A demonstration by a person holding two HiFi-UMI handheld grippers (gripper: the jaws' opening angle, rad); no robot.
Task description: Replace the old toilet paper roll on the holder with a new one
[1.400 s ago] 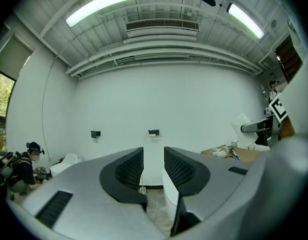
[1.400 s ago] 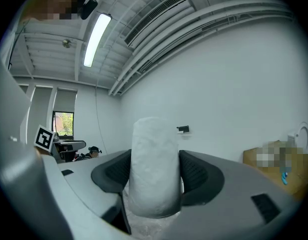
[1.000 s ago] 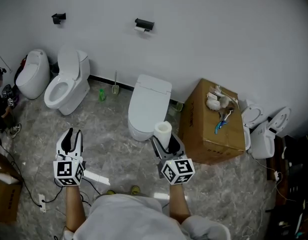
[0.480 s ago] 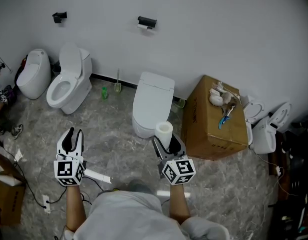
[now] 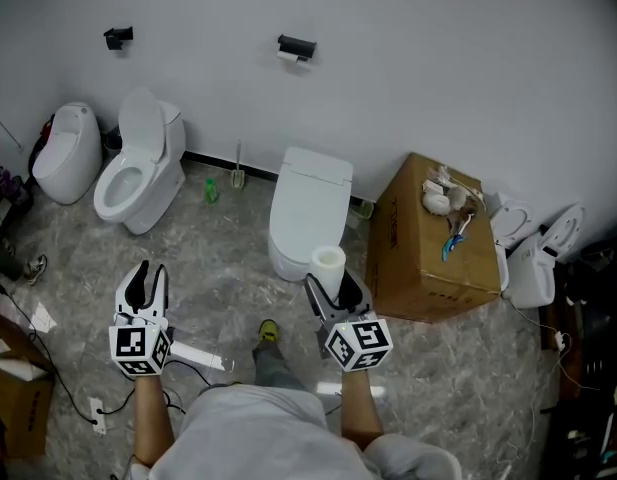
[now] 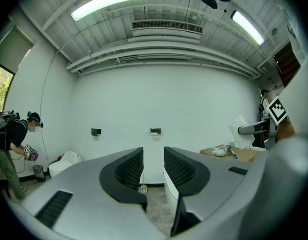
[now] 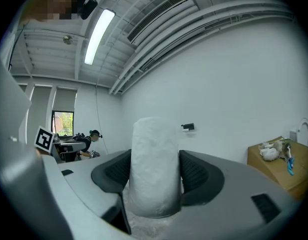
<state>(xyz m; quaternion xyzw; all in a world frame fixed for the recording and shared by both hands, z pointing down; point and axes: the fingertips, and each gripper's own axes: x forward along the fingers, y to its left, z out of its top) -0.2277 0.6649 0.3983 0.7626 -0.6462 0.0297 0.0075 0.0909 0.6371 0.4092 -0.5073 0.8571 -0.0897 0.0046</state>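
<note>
My right gripper [image 5: 330,282] is shut on a new white toilet paper roll [image 5: 327,265], held upright between its pads; in the right gripper view the roll [image 7: 154,164] fills the gap between the jaws of that gripper [image 7: 154,176]. The black wall holder [image 5: 295,45] with the old roll under it hangs on the far wall above a toilet, and shows small as a holder [image 7: 187,127] past the roll. My left gripper [image 5: 146,274] is held level at the left, its jaws a little apart with nothing between them. Through that gripper's [image 6: 154,166] gap the holder [image 6: 155,131] shows on the wall.
A second black holder [image 5: 118,36] hangs further left on the wall. Three white toilets [image 5: 308,208] [image 5: 138,163] [image 5: 68,148] line the wall, with a green bottle [image 5: 210,190] between them. A cardboard box [image 5: 428,253] stands right. Another person [image 6: 9,144] works at the left.
The person has stepped toward the wall, and a foot now shows on the floor between the grippers. Both grippers keep their pose, and the roll stays in the right one.
</note>
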